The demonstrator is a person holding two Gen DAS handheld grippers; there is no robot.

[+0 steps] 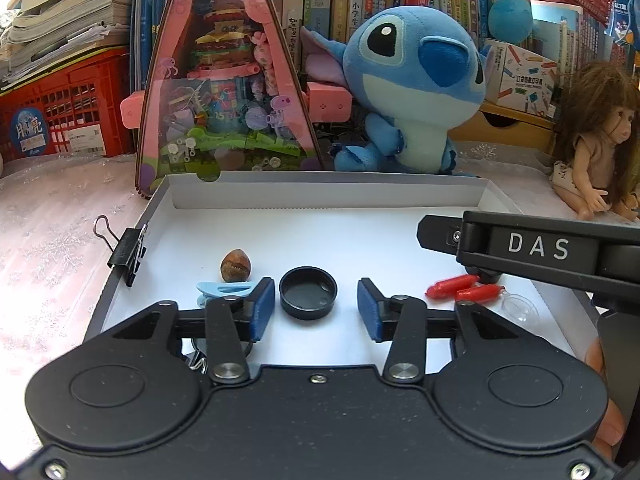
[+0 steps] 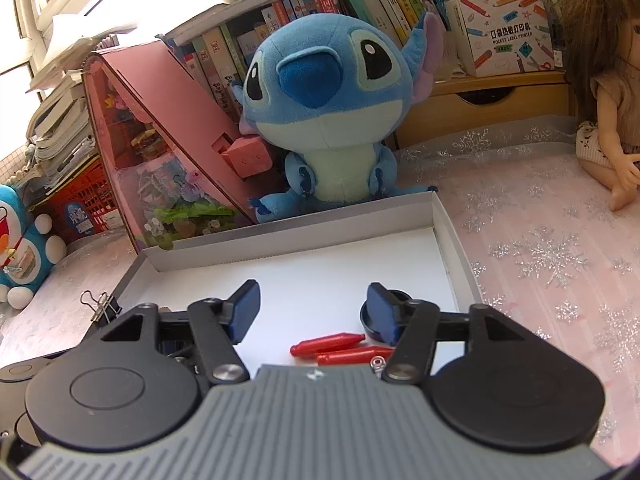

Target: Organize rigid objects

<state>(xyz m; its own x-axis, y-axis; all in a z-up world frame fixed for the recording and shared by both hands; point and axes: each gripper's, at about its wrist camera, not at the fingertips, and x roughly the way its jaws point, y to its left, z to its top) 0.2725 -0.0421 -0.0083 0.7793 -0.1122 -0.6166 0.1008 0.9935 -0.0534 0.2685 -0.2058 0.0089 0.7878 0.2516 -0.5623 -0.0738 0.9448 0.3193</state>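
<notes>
Two grippers work over a shallow white cardboard tray [image 1: 320, 200] that rests on the counter [image 2: 540, 240], which is covered with a pink snowflake-patterned cloth. The left gripper [image 1: 316, 304] has its fingers spread wide and holds nothing; a round black cap [image 1: 308, 293] lies open side up on the tray floor between the blue finger pads [image 1: 262, 308], touching neither. To the left of the cap, a brown nut-like object [image 1: 235, 265] sits just behind a light blue plastic clip [image 1: 222, 290], the clip being partly hidden by the left finger. To the right of the cap lie two red capsule-shaped pieces [image 1: 466, 286], side by side, with a small clear dome [image 1: 520, 307] just beside them near the right wall of the tray. A black binder clip [image 1: 127, 254] is clamped on the left wall of the tray. The right gripper [image 2: 314, 312] is also wide open and empty; in its view the two red pieces lie on the tray floor below the gap between the fingers, and its right finger covers part of a round black object [image 2: 370, 316]. Behind the far wall of the tray stand a blue plush toy [image 1: 412, 92] and a pink triangular display case [image 1: 224, 80]. A doll [image 1: 592, 140] sits on the counter to the right of the tray.
</notes>
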